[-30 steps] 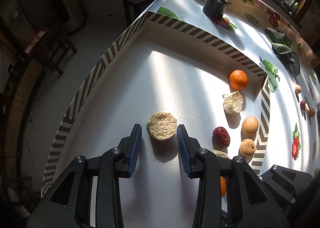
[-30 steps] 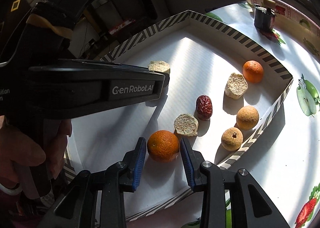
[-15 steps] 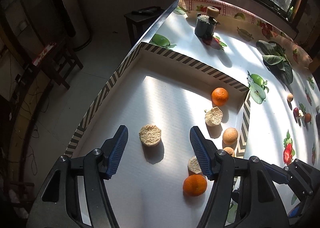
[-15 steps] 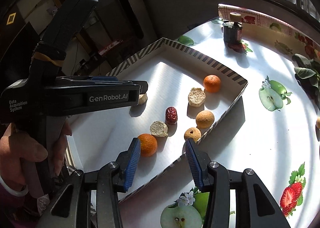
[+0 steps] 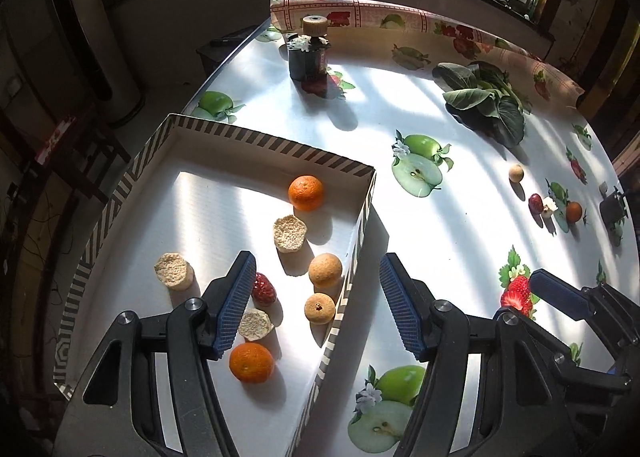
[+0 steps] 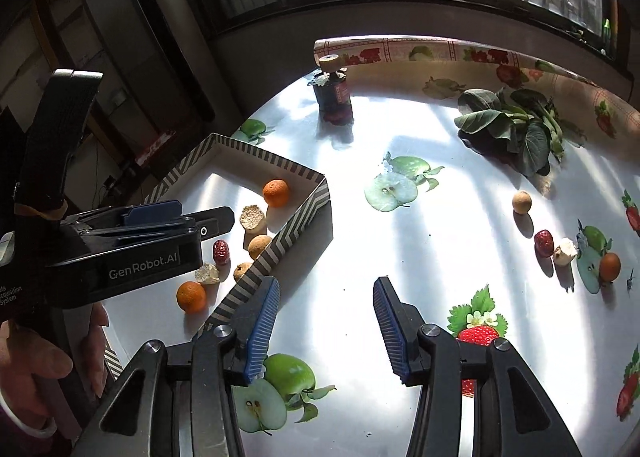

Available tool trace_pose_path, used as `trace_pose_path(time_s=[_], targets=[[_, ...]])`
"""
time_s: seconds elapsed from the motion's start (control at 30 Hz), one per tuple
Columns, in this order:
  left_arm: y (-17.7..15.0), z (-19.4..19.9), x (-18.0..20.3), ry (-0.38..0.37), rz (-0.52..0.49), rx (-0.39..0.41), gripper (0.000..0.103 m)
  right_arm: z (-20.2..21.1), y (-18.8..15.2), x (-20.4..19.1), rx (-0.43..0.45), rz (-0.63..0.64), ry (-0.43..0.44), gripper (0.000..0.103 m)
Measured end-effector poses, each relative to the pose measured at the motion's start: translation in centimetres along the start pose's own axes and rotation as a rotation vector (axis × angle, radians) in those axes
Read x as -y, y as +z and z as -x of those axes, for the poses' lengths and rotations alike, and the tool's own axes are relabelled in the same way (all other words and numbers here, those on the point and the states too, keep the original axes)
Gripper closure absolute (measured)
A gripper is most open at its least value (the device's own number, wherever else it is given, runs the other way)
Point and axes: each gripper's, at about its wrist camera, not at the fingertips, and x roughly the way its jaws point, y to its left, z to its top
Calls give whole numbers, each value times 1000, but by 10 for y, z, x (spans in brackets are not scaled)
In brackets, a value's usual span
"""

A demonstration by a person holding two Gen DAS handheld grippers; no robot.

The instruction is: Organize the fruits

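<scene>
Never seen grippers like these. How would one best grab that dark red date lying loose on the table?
Take the red date across its narrow middle, coming from above. It lies lengthwise, and a pale chunk sits close beside it, so the open right gripper probably needs its fingers turned to clear that.

Both wrist views look steeply down — sharing the striped tray (image 5: 280, 147).

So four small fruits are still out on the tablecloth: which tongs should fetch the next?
Probably the right tongs: open, empty, already over the cloth facing the loose fruits. The left tongs hang at the tray wall.
</scene>
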Motion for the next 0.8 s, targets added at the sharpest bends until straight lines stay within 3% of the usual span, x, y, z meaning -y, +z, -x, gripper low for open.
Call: trace_pose_path(time_s=[0.37,0.8], targets=[[0,-4,66,-43,-84,-8,38,28,-18,60,17,-101,-89,55],[0,-29,130,-125,-159,-71,38,44,-40,142,5,-232,-169,55]])
